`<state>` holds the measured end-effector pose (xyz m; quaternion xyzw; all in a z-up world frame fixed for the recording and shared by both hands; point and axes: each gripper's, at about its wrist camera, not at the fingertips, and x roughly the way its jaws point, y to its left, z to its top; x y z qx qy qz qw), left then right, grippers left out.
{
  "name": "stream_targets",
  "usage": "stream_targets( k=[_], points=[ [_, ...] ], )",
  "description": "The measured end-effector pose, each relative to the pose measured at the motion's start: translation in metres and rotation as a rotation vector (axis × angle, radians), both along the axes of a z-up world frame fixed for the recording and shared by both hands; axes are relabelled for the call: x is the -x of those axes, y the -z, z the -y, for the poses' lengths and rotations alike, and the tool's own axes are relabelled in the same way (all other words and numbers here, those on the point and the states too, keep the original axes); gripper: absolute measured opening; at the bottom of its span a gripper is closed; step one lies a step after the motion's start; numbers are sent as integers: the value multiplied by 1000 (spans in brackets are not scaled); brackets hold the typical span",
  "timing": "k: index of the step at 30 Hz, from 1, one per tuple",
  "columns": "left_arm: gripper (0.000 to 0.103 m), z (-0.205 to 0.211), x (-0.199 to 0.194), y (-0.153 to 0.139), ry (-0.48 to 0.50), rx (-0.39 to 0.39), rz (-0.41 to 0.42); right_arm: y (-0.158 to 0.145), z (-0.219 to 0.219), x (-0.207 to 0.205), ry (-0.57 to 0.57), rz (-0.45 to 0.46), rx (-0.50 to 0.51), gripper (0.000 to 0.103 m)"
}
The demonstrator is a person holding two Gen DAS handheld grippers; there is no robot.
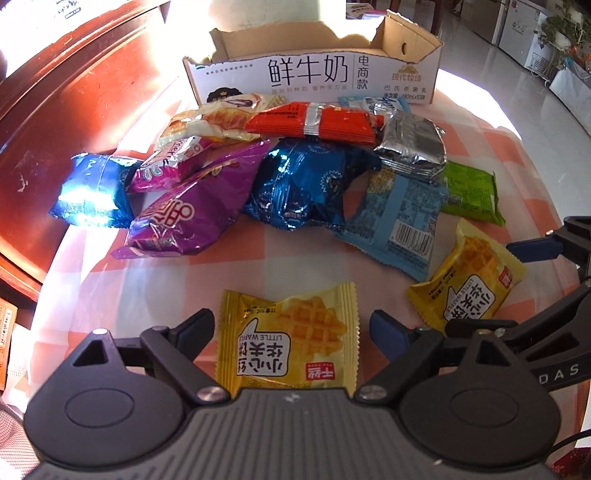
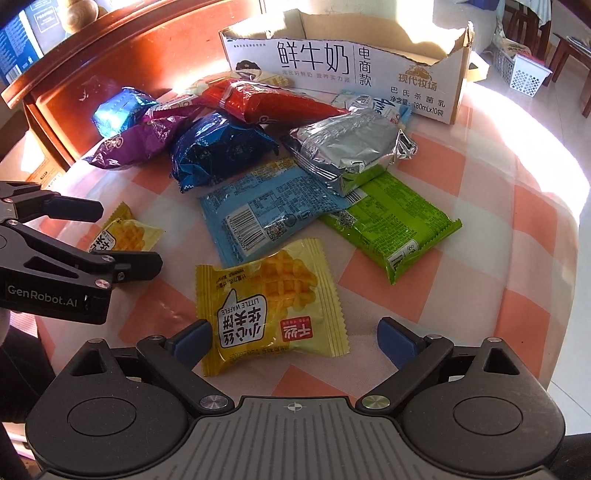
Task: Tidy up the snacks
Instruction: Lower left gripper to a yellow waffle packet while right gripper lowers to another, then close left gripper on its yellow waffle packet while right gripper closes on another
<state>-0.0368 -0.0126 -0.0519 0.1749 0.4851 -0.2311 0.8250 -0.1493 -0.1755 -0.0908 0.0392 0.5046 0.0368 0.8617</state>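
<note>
A home: checked tablecloth [image 2: 498, 177], wooden furniture [image 1: 74, 92], potted plants [image 1: 561, 26].

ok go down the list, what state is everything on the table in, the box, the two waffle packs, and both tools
cardboard box: open-topped, upright, no snack visible inside.
left waffle pack: sealed, flat between the open left tool, not gripped.
right waffle pack: sealed, flat, by the open right tool.
snack pile: sealed, still unsorted.

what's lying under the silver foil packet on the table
The silver foil packet rests on the green wrapper and overlaps the light blue barcode packet. Whether anything else is beneath it cannot be seen.
</note>
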Motion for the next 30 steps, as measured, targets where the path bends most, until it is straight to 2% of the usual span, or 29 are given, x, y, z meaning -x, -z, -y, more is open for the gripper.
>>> stream_targets(
  k=[2, 10, 15, 19, 23, 26, 27, 30],
  points=[
    [91, 1, 0, 5, 8, -23, -1, 1, -1, -2, 0, 5, 10, 98],
    [102, 0, -1, 11, -6, -16, 0, 3, -2, -4, 2, 8, 27, 99],
    [103, 0, -3, 13, -14, -4, -33, 3, 0, -3, 1, 1, 21, 99],
    [103, 3, 3, 13, 30, -20, 10, 4, -1, -3, -23, 4, 35, 99],
    [102, 3, 4, 13, 38, -18, 15, 3, -3, -1, -37, 18, 37, 96],
    [91, 2, 5, 11, 58, 15, -4, 0, -4, 1, -55, 36, 34, 86],
    [82, 1, 5, 9, 65, 35, -16, -1, -4, 1, -59, 41, 30, 80],
    [78, 3, 7, 8, 82, 29, -2, -3, -2, 3, -62, 57, 25, 63]
  ],
)
